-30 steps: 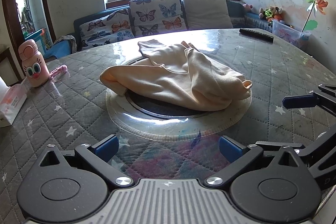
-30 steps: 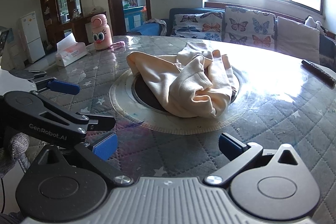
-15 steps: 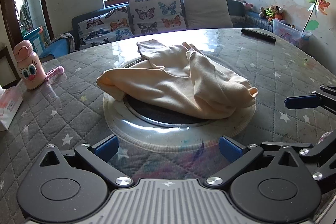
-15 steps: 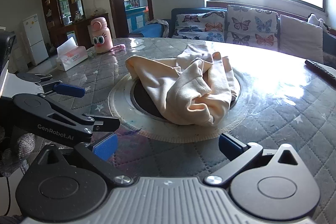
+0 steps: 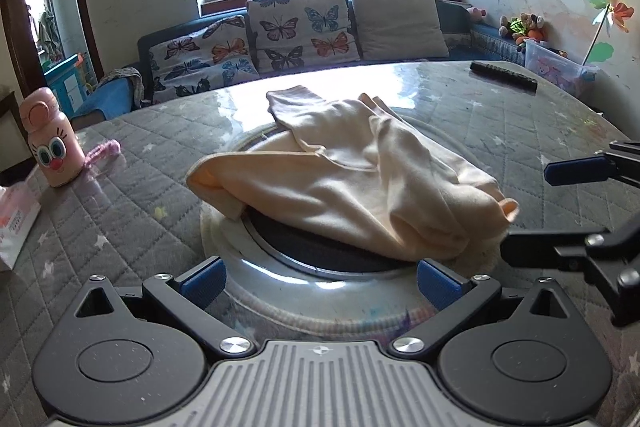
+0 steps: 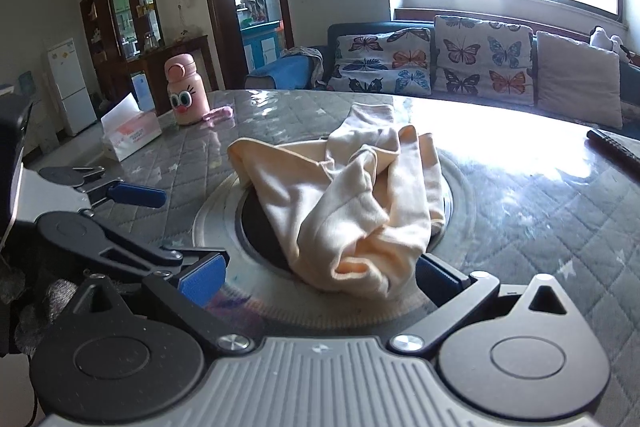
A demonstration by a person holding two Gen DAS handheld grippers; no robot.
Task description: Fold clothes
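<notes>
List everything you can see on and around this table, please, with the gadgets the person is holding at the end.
crumpled cream cotton garment: one, cream, heaped over the round inset at the table's middle
round grey quilted star-print table: one, grey, fills the foreground
pink cartoon-face bottle: one, pink, far left part of the table
white tissue box: one, white and pink, beside the bottle
black remote control: one, black, far right part of the table
butterfly-print cushions: two, white with coloured butterflies, on the sofa under the window
plain beige cushion: one, beige, right of the butterfly ones
left gripper: one, black with blue pads, open, short of the garment
right gripper: one, black with blue pads, open, at the garment's near edge
</notes>
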